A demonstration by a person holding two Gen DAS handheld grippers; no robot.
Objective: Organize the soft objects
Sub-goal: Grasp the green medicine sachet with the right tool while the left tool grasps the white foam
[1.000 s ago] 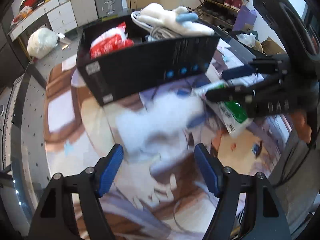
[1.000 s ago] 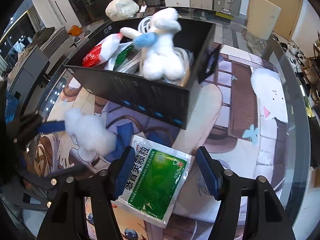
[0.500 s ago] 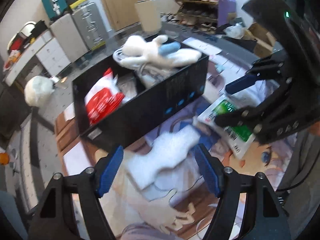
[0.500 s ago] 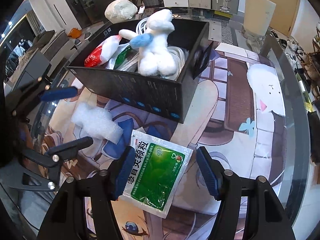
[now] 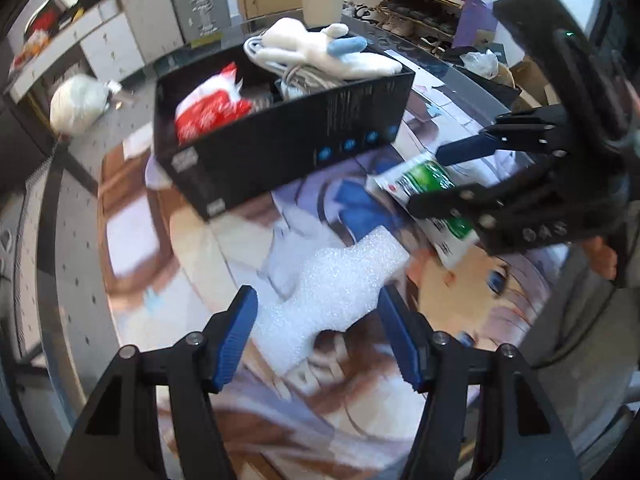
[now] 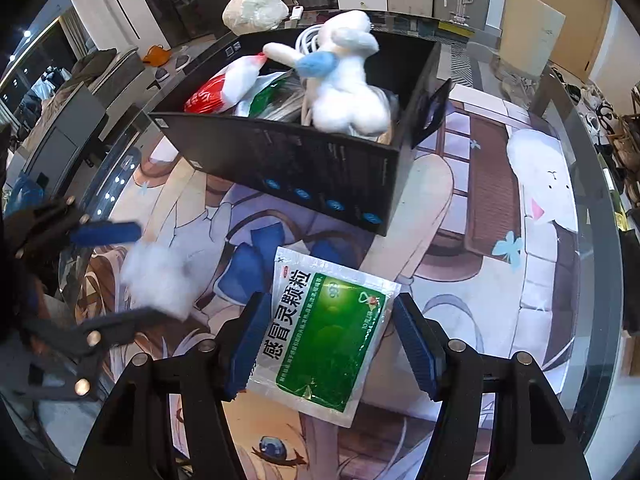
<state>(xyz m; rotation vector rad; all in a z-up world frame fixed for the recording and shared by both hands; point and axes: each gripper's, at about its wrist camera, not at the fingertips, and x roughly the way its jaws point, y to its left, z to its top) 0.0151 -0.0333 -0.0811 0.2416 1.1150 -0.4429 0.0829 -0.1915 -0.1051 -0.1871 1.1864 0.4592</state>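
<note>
Box point(image 6: 320, 168) sits at rear of desk point(image 6: 560, 280), plush toy point(image 6: 348, 80) and 2 packets inside; sachet point(image 6: 320, 332) lies in front, betw. right hand-held gripper's point(image 6: 328, 340) fingers; foam piece point(image 5: 332, 292) to its left.

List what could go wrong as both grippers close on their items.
1. The white foam piece lies askew between the open left gripper, so closing may pinch only a narrow part and let it slip.
2. The green sachet lies flat on the mat between the open right gripper; the fingers may slide over it.
3. The black box is already heaped with the plush toy, so additions could spill.
</note>
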